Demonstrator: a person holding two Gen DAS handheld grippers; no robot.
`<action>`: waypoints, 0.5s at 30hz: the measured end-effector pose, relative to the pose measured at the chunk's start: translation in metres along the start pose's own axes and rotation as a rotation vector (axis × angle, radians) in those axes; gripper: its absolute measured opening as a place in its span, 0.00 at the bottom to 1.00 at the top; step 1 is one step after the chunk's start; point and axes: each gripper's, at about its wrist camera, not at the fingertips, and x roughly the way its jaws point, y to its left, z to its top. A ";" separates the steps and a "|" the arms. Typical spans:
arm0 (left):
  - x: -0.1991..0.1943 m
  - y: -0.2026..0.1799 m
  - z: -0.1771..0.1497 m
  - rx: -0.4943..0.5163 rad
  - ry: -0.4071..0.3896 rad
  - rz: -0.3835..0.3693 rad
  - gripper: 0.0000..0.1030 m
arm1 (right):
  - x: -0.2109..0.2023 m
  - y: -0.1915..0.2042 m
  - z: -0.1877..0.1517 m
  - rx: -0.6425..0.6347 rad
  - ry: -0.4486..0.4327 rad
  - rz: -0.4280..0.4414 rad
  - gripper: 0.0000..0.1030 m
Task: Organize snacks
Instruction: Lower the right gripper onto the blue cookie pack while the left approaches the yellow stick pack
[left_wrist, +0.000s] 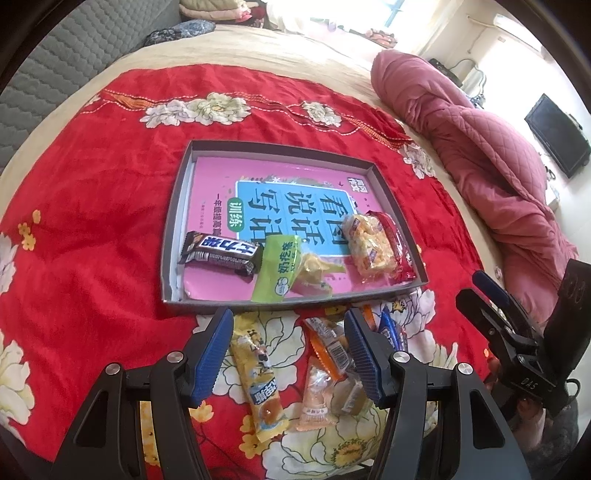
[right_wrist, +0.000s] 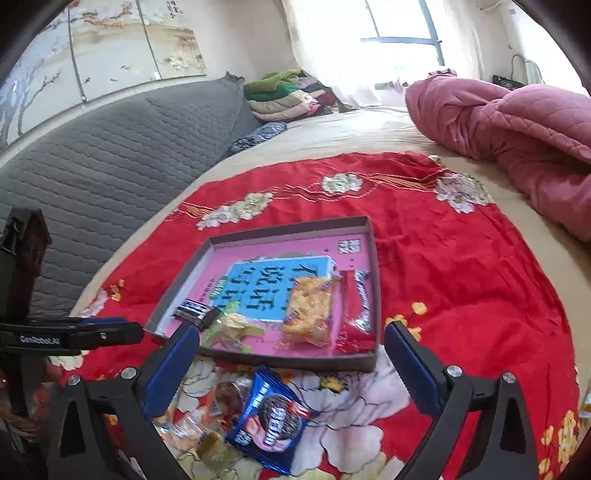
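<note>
Both grippers hang with jaws apart and empty, the left gripper (left_wrist: 290, 354) over the loose yellow snack stick (left_wrist: 258, 384) and the right gripper (right_wrist: 291, 363) over the blue cookie pack (right_wrist: 271, 421), near the bed's near edge, likely lining up picks toward the shallow box (left_wrist: 173, 236) already holding a chocolate bar (left_wrist: 221, 254).

The left gripper (left_wrist: 291, 354) hangs spread wide above loose snacks (left_wrist: 325, 373) on the red blanket (left_wrist: 92, 221), beside the tray (left_wrist: 166, 254).
</note>
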 end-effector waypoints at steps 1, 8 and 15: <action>0.001 0.001 -0.001 -0.002 0.003 0.000 0.63 | 0.000 -0.001 -0.002 0.006 0.007 -0.005 0.98; 0.006 0.005 -0.012 0.008 0.020 0.027 0.63 | 0.006 -0.007 -0.012 0.074 0.062 0.013 0.98; 0.007 0.010 -0.017 0.002 0.029 0.024 0.63 | 0.012 -0.013 -0.021 0.118 0.120 0.019 0.98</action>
